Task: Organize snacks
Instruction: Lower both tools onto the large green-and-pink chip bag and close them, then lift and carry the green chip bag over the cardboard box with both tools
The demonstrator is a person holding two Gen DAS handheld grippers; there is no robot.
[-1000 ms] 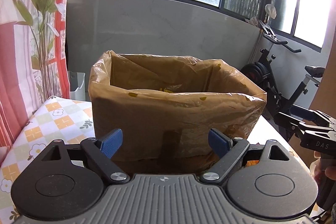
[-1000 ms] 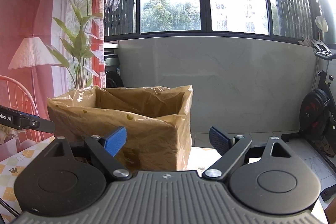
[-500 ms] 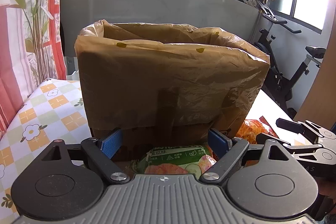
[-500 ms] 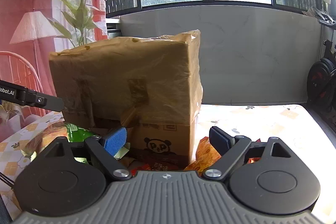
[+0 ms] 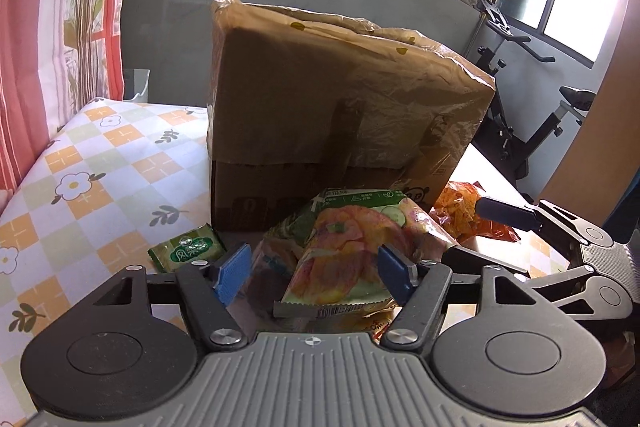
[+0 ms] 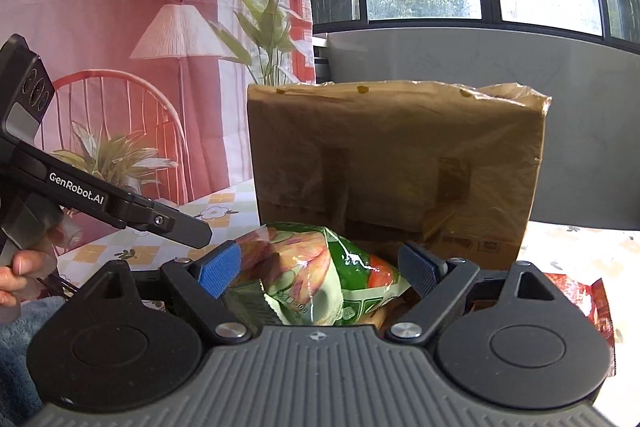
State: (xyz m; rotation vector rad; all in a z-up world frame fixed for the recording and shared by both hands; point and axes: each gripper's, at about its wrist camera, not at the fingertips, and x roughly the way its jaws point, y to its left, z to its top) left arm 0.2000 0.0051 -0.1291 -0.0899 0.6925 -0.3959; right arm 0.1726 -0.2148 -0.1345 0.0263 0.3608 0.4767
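A cardboard box lined with a brown plastic bag (image 5: 344, 95) stands on the table; it also shows in the right wrist view (image 6: 396, 163). In front of it lies a green chip bag (image 5: 352, 243), which also shows in the right wrist view (image 6: 316, 275). My left gripper (image 5: 314, 273) is open, its blue pads on either side of the chip bag, not closed on it. My right gripper (image 6: 322, 271) is open too, with the same bag between its fingers. An orange snack bag (image 5: 464, 211) lies to the right, and a small green packet (image 5: 188, 247) to the left.
The table has a flower-checked cloth (image 5: 80, 187). A red snack bag (image 6: 580, 291) lies at the right in the right wrist view. An exercise bike (image 5: 532, 115) stands beyond the table's right side. A curtain and a plant (image 5: 88, 7) are at the left.
Both grippers have come down from the box's rim level to the table in front of it. The chip bag now sits between the fingers of both. Both stay open.
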